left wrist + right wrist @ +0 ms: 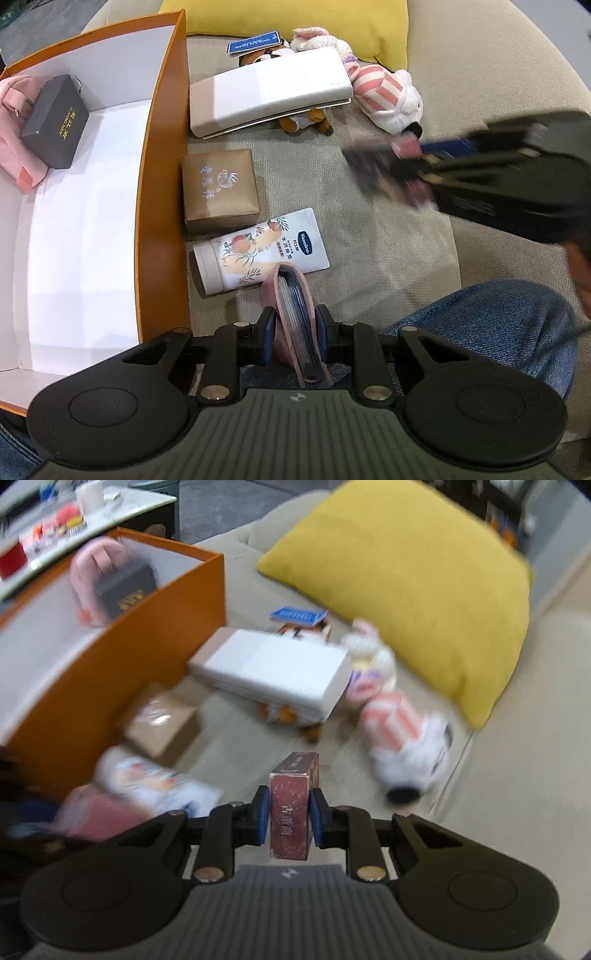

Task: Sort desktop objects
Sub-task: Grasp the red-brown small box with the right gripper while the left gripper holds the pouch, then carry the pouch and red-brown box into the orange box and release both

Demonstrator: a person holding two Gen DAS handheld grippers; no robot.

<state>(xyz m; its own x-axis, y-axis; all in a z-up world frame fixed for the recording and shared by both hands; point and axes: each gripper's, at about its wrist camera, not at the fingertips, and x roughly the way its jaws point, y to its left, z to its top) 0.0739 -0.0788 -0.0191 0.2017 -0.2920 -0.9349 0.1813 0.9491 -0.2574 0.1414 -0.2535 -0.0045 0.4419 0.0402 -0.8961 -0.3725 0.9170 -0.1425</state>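
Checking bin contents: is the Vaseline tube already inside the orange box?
No, the Vaseline tube lies on the sofa outside the orange box, beside its wall.

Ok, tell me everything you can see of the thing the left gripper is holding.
The left gripper is shut on a pink card holder, a soft wallet-like sleeve that looks like leather or faux leather. It stands on edge between the blue pads, its open side up, showing a stack of dark, thin leaves or card sleeves inside. Its far end overlaps the Vaseline tube in the picture; whether they touch I cannot tell. It is held beside the orange box, not in it.
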